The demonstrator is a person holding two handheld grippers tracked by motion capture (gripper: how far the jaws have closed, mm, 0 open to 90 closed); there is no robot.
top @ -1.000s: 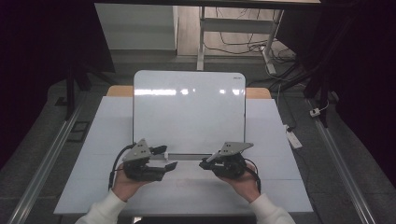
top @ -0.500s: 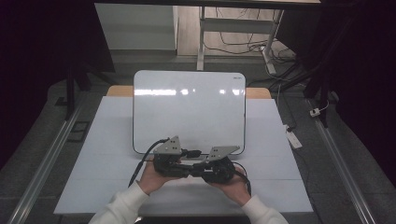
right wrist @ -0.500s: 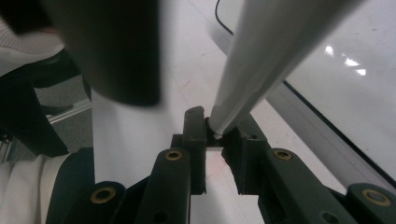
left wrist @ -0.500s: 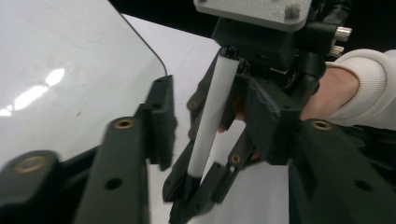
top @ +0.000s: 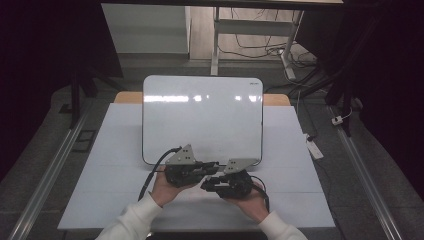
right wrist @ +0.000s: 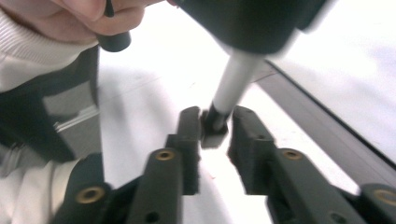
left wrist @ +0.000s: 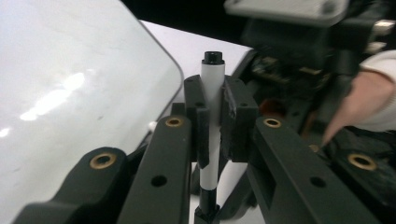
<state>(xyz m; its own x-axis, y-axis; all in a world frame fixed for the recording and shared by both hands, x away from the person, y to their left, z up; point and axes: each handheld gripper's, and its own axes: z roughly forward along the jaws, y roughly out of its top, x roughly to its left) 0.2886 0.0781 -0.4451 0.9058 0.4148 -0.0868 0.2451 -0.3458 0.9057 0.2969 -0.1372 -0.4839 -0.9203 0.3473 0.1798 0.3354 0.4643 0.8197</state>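
Left gripper [top: 212, 165], high view: held in the person's left hand [top: 167, 187] at the near edge of the whiteboard [top: 202, 117], grey plate uppermost, cable trailing off to the left over the white table [top: 112, 150]; its tip points right toward the other tool. Left gripper [left wrist: 214, 119], own view: jaws have just been closing and now stand clamped on a marker [left wrist: 212, 100], a white barrel with a black end; the pads press the barrel on both sides; the black end stands clear above the jaws, the rest of the barrel runs down between them; the rounded corner of the whiteboard [left wrist: 70, 93] lies to the left.

Right gripper [top: 206, 184], high view: held in the right hand [top: 247, 200], just beside the left tool, the two tips meeting over the table at the board's near edge; the marker is too small to make out here. Right gripper [right wrist: 214, 128], own view: jaws have just been opening; the marker [right wrist: 233, 86] comes down from the left tool above, and its black end sits between the pads; a gap shows on the right side, contact on the left cannot be told; grip released.
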